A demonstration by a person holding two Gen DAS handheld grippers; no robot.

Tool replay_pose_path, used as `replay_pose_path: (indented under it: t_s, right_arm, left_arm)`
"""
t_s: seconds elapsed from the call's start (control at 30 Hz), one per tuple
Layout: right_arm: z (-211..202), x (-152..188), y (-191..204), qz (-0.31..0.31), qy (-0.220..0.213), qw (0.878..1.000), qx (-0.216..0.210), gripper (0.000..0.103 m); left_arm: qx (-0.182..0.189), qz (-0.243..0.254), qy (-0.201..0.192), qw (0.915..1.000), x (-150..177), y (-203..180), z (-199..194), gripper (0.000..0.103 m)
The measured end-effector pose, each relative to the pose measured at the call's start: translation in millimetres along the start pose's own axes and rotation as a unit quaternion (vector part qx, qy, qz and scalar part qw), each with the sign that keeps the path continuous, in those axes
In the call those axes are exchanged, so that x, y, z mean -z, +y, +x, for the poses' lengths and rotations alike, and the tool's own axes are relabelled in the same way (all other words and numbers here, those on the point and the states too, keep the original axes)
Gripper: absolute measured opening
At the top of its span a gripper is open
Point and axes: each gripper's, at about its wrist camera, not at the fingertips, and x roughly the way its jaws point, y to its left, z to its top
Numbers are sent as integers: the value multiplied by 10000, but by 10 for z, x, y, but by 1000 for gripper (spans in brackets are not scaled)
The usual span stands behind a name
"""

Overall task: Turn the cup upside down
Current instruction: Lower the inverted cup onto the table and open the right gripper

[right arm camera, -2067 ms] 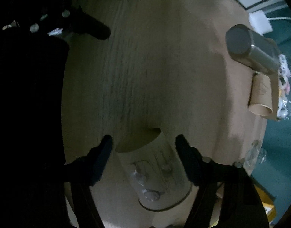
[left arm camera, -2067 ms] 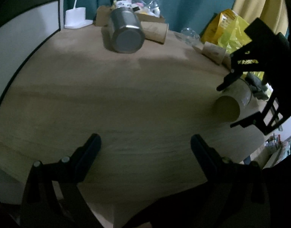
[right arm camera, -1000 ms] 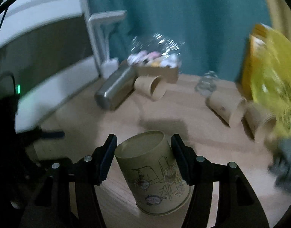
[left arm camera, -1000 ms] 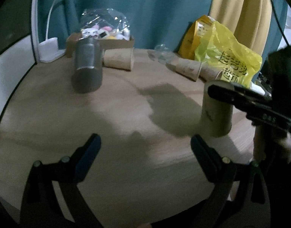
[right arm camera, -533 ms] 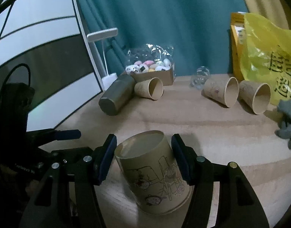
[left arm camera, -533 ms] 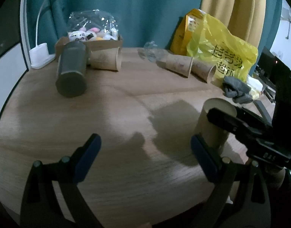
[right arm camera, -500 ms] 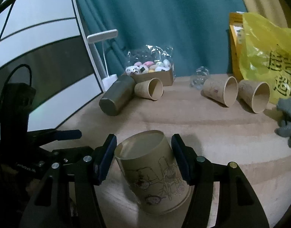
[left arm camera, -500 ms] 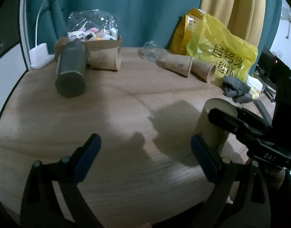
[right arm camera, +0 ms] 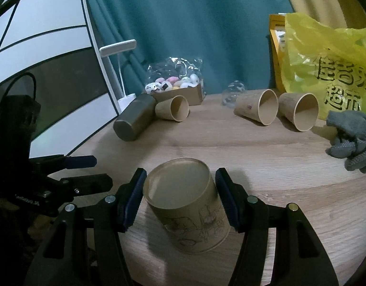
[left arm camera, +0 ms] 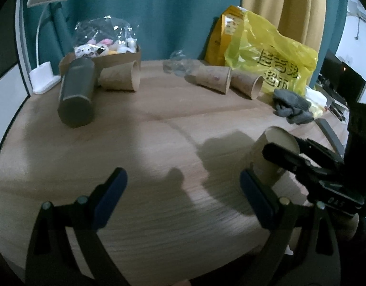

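Observation:
A brown paper cup with line drawings stands upside down near the front of the round wooden table, its closed base up and its wide rim on the wood. My right gripper has a finger on each side of the cup, about touching it. The same cup shows at the right of the left wrist view with the right gripper's fingers beside it. My left gripper is open and empty above the table's front, to the left of the cup.
Three paper cups lie on their sides at the back. A grey steel tumbler lies beside a cardboard box of sweets. A yellow bag, grey gloves and a white lamp ring the table.
The right gripper turned the cup from lying mouth-forward over the table to standing base up on the wood. In the last half second the jaws look slightly wider. The left gripper stayed open.

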Motion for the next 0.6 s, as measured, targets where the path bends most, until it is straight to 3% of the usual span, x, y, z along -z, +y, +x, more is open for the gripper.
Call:
replay_pose_path:
  t_s: [0.13,0.23,0.6]
  right_arm:
    - [39,-15,27,-60,61,9998,157,65]
    - [30,-49,59,-39,65,9995,304,82]
    - [-180,-178,239,-256,203,9933,1104,82]
  left_arm:
    - [-29,5,-41,10000,-2,5,-22,96]
    - [-76,-14,-124,9999,11,19,-53,96]
    - [-233,133,-562,9981,66,-69,-301,96]
